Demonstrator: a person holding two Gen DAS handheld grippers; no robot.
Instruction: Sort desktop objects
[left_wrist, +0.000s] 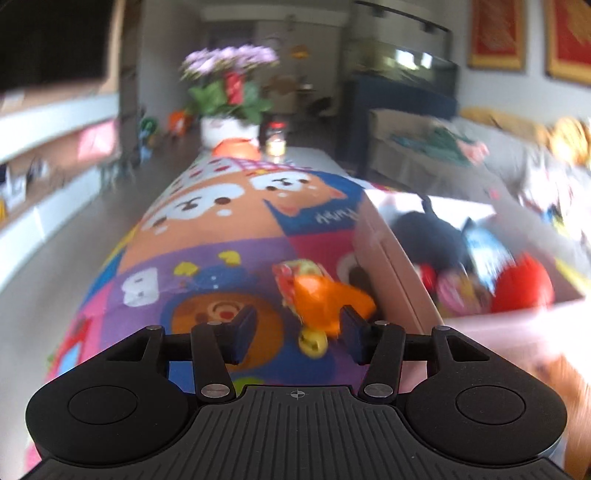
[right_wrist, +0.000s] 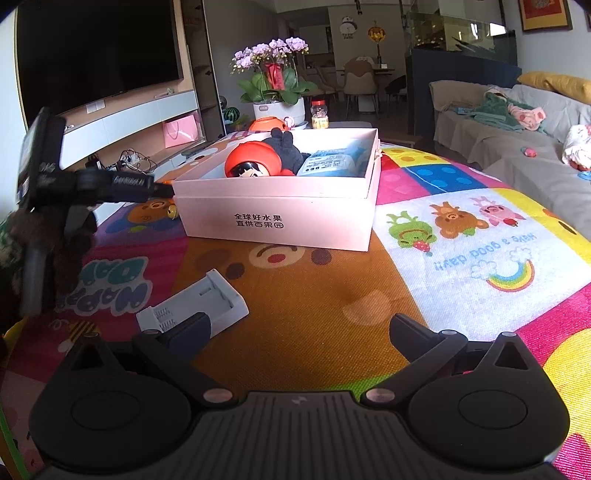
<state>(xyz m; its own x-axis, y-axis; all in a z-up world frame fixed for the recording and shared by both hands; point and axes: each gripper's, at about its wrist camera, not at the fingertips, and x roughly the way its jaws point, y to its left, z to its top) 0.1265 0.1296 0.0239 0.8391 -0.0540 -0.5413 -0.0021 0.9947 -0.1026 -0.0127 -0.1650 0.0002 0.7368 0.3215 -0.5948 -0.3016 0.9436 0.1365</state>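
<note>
Orange and yellow, the small toy sits low and right of centre in the left wrist view, just beside the pink box, with the left gripper half open around its near end, pads not visibly pressing. The step looks like picking it up: next, close and lift over the wall. Right gripper rests wide open and empty near the white charger.

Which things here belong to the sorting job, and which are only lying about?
Job: pink box; orange toy; grey plastic holder; red-hooded doll and black plush already in the box.
Lying about: orchid pot; candy jar; sofa.
</note>
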